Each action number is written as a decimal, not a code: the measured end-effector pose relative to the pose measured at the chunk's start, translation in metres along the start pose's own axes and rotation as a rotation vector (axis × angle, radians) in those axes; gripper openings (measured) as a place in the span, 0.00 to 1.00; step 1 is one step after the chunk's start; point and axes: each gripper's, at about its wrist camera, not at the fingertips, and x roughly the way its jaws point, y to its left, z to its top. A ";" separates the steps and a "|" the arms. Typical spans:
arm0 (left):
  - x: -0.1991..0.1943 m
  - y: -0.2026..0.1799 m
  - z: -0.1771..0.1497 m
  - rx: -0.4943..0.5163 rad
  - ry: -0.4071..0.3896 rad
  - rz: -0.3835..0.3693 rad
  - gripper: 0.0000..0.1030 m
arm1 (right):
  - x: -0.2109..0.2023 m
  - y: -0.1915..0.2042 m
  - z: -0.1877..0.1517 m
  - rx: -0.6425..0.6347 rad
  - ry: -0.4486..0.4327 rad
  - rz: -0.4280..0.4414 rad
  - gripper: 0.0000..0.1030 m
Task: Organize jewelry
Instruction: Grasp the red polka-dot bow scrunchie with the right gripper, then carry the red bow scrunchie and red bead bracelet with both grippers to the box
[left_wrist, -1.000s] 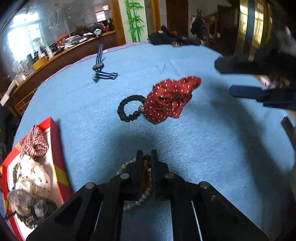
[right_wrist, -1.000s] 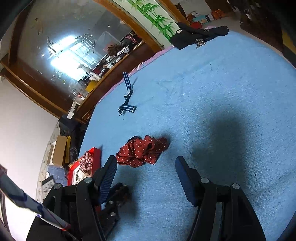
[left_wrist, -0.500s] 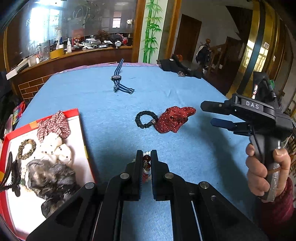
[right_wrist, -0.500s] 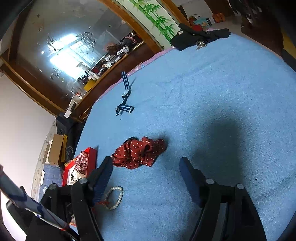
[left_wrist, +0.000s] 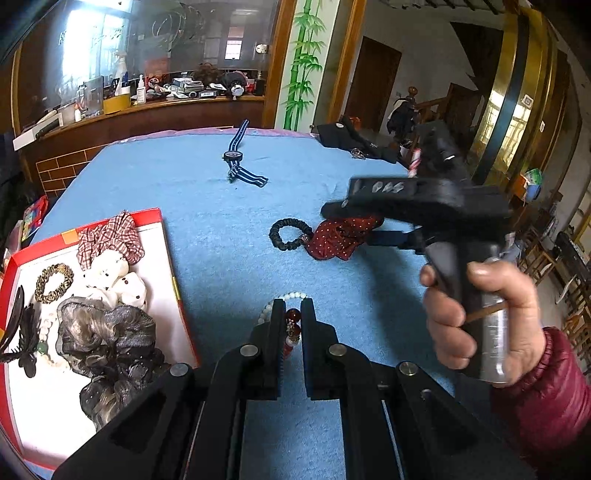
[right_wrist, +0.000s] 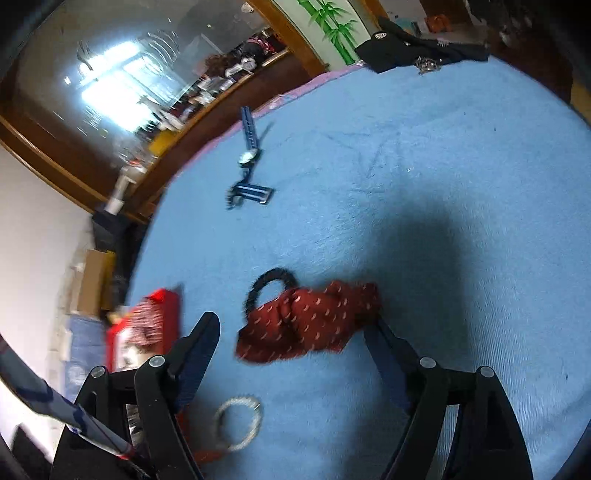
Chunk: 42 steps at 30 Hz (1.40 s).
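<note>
Two grippers work over a blue cloth (left_wrist: 229, 236) that covers the table. Left gripper (left_wrist: 291, 314) is clenched on a bead bracelet (left_wrist: 291, 321): a dark red bead and some pale beads show in the narrow gap between its fingers, and a loop of white beads curves out past the left finger onto the cloth. In the right wrist view the same bracelet (right_wrist: 238, 422) appears as a pale ring low in the frame, blurred. Right gripper (right_wrist: 291, 345) stands released, its jaws having just been closing a little, with a red polka-dot scrunchie (right_wrist: 310, 325) lying between the two fingers; the pads do not press on it, and whether the right finger touches the fabric I cannot tell. A black hair tie (right_wrist: 266, 291) lies just beyond the scrunchie, touching it. From the left wrist view a hand (left_wrist: 476, 310) in a maroon sleeve (left_wrist: 546, 391) grips the right tool's handle, and the tool's fingers reach over the scrunchie (left_wrist: 340, 238) and tie (left_wrist: 290, 234). A red-rimmed tray (left_wrist: 170, 254) sits at the left of the cloth, holding a checked scrunchie (left_wrist: 109, 236), white dotted fabric (left_wrist: 118, 277), a leopard-print band (left_wrist: 53, 282), a grey ruffled scrunchie (left_wrist: 107, 343) and a black clip (left_wrist: 20, 332). Farther back on the cloth lies a blue-striped watch (left_wrist: 236, 158), well apart from everything else.
</note>
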 end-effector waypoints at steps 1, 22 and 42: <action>-0.001 0.000 -0.001 0.000 0.000 0.001 0.07 | 0.002 -0.001 -0.001 -0.005 0.008 0.005 0.50; -0.005 -0.042 -0.013 0.024 -0.048 0.128 0.07 | -0.072 0.014 -0.059 -0.231 -0.150 0.124 0.14; -0.022 -0.046 -0.023 0.044 -0.085 0.232 0.07 | -0.080 0.028 -0.066 -0.285 -0.164 0.173 0.14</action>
